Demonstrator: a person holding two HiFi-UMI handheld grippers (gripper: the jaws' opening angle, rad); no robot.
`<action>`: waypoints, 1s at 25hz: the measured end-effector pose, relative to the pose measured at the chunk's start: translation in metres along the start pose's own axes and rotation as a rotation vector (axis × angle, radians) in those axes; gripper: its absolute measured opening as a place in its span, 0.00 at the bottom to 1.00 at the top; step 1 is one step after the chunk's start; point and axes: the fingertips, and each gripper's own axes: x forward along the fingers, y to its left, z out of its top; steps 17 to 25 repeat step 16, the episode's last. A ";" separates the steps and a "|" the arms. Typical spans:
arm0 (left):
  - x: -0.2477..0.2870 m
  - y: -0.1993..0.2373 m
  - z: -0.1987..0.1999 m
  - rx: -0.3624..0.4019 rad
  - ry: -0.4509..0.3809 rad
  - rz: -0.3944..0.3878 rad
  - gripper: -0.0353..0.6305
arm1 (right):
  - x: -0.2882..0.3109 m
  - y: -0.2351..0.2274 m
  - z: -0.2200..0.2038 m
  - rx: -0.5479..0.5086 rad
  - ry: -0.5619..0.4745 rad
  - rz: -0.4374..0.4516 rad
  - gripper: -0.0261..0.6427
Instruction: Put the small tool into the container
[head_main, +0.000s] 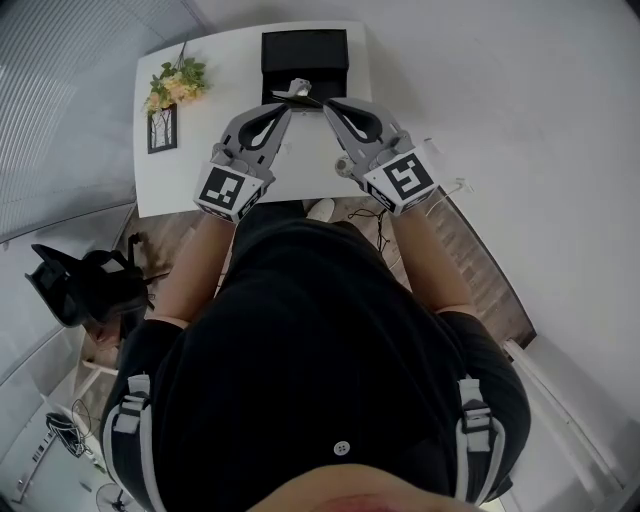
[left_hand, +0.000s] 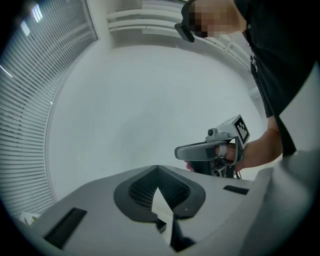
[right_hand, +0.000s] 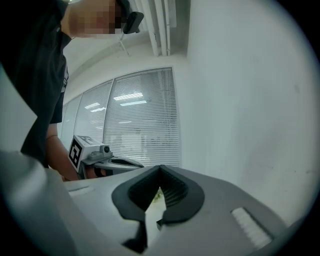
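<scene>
The black container (head_main: 305, 52) stands at the far middle of the white table (head_main: 200, 180). A small pale tool (head_main: 297, 89) shows at the container's near edge, just beyond both grippers' tips; I cannot tell whether anything touches it. My left gripper (head_main: 288, 104) and right gripper (head_main: 327, 103) are held up over the table, tips nearly meeting. In the left gripper view the left gripper (left_hand: 158, 168) is shut and empty, facing a bare wall, with the right gripper (left_hand: 215, 150) to its right. The right gripper (right_hand: 160, 168) is likewise shut with nothing between its jaws.
A bunch of flowers (head_main: 176, 82) and a small dark picture frame (head_main: 162, 128) sit at the table's left side. A black chair (head_main: 85, 285) stands on the floor to the left. Window blinds (right_hand: 142, 120) fill the wall in the right gripper view.
</scene>
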 end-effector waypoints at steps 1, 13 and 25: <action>0.000 -0.001 0.001 0.003 0.000 -0.003 0.06 | -0.001 0.000 0.000 0.000 0.001 0.001 0.05; 0.003 -0.007 0.005 0.010 -0.007 0.001 0.06 | -0.005 0.001 -0.001 -0.013 0.012 0.020 0.05; 0.002 -0.008 0.005 0.016 -0.005 -0.002 0.06 | -0.005 0.002 -0.004 -0.012 0.016 0.021 0.05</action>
